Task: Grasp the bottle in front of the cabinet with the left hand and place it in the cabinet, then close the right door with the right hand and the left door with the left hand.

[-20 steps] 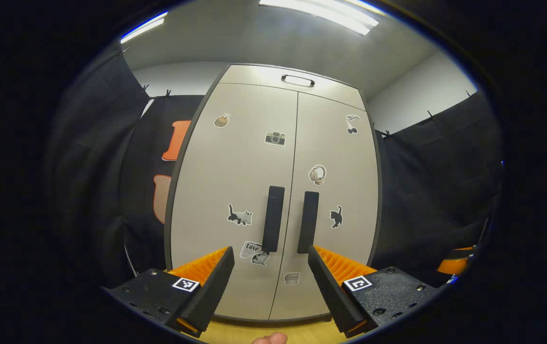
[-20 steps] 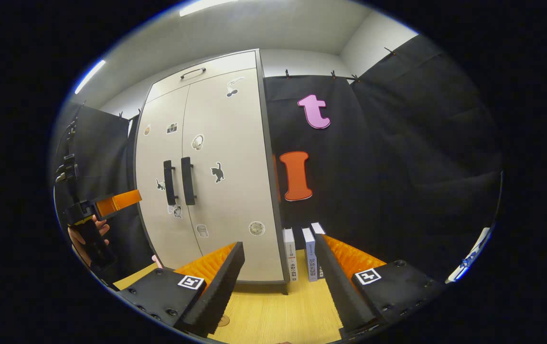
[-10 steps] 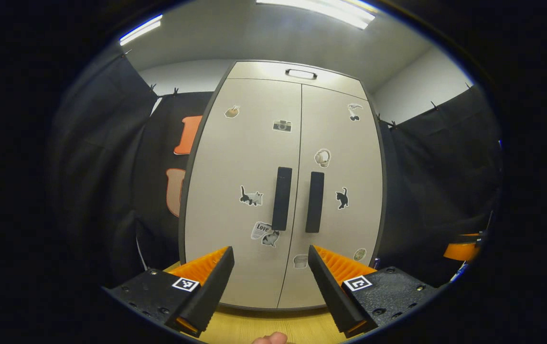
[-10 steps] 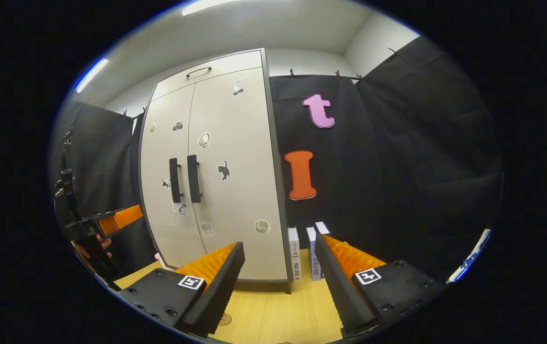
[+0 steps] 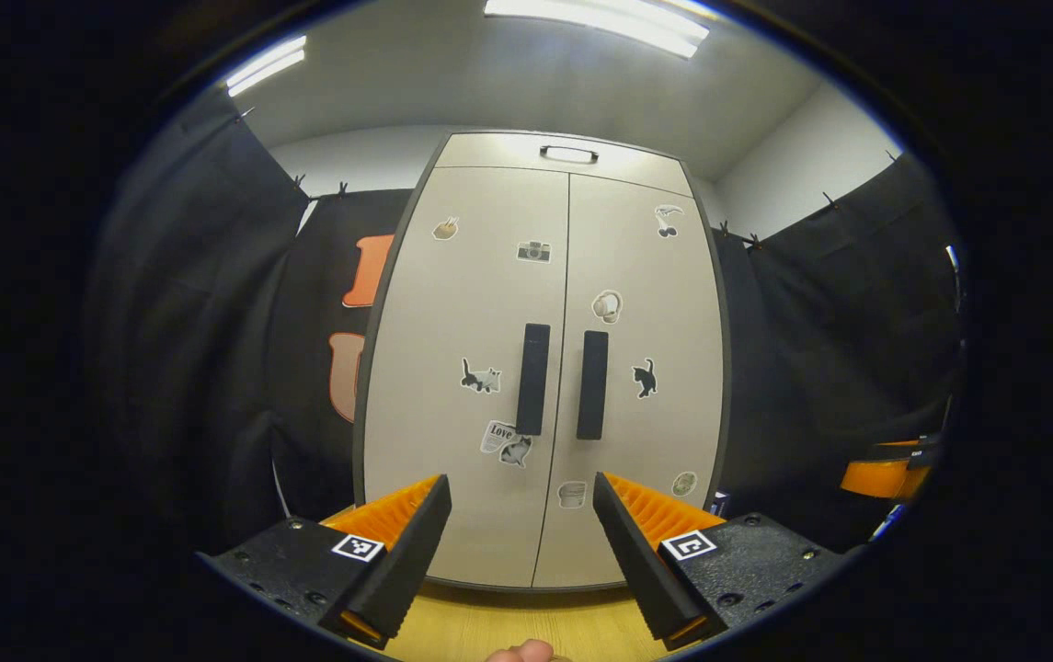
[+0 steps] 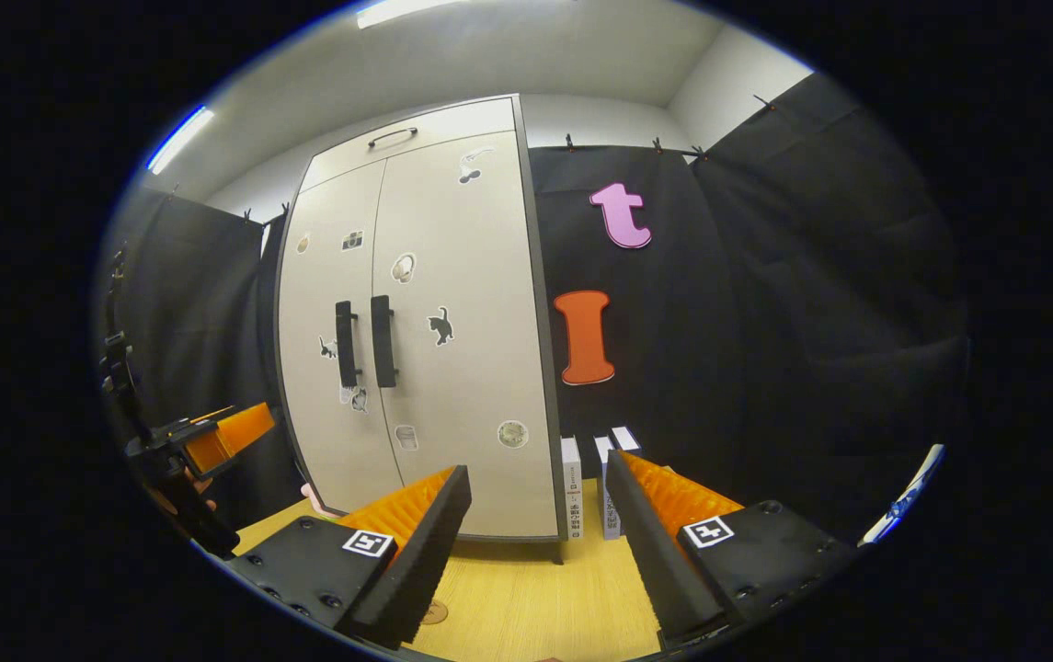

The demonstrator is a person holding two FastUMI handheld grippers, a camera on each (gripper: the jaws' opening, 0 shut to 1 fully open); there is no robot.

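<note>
Beige cabinet [image 5: 489, 303], both doors closed, stands straight ahead of the released, empty left gripper [image 5: 520, 552].

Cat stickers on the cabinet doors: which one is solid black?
The cat sticker on the right door, just right of its handle, is solid black. The left door's cat sticker is black and white.

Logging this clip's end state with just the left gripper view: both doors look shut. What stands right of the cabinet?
Observer: Three books stand upright on the table beside the cabinet.
Operator: Is the right gripper holding anything?
Observer: No, the right gripper has its jaws open with nothing between them.
Operator: Is my gripper touching the cabinet?
Observer: No, a hand holds the left gripper clear of its left side.
</note>
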